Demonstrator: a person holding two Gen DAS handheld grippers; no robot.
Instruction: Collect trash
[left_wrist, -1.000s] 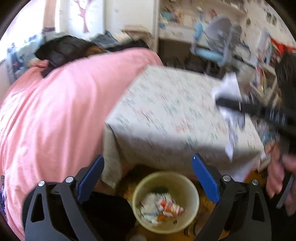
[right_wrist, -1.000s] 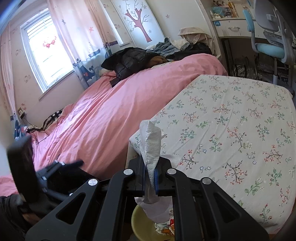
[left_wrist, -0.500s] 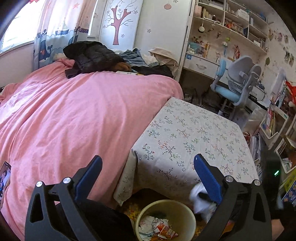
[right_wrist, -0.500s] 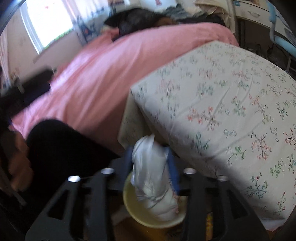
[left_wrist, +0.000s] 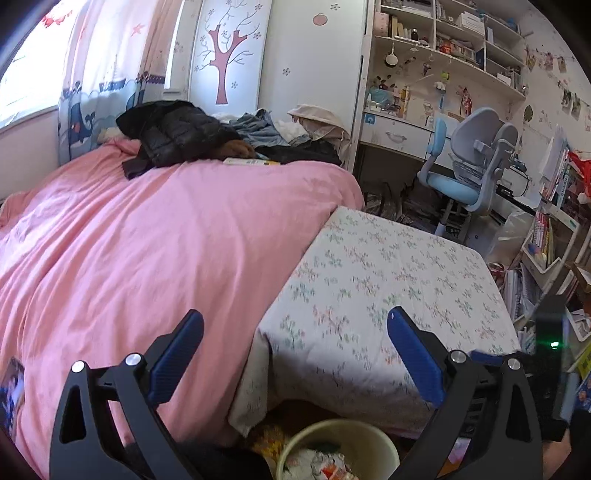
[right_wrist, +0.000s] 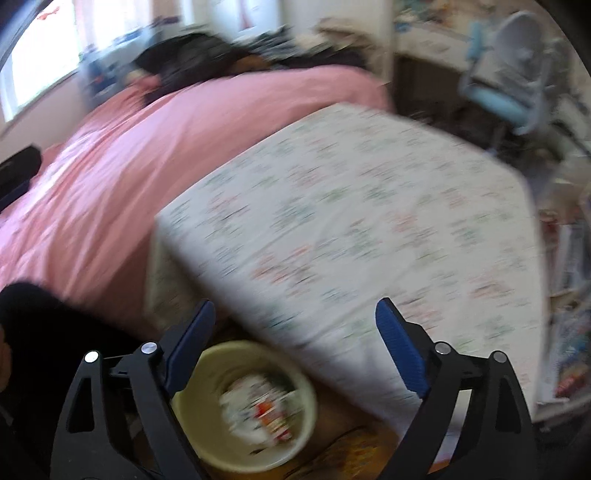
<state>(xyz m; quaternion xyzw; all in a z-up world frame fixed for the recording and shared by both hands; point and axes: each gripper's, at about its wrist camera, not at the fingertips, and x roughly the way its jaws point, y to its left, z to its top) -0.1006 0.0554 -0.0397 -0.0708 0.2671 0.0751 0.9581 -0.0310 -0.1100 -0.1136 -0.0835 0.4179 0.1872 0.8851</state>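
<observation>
A pale yellow waste bin (right_wrist: 240, 406) stands on the floor below the table's near corner, with white tissue and red-and-white wrappers (right_wrist: 258, 410) inside. It also shows at the bottom of the left wrist view (left_wrist: 338, 452). My right gripper (right_wrist: 295, 317) is open and empty, above and just behind the bin; that view is blurred. My left gripper (left_wrist: 295, 328) is open and empty, held above the bin and facing the table with the floral cloth (left_wrist: 388, 288).
A bed with a pink cover (left_wrist: 147, 251) lies left of the table, with dark clothes (left_wrist: 177, 133) piled at its far end. A blue-grey desk chair (left_wrist: 469, 162), a desk and bookshelves (left_wrist: 554, 229) stand at the back right.
My right gripper held a white tissue, swung down over the bin and opened; the tissue is gone from its jaws. The left gripper tilted up, open throughout.
</observation>
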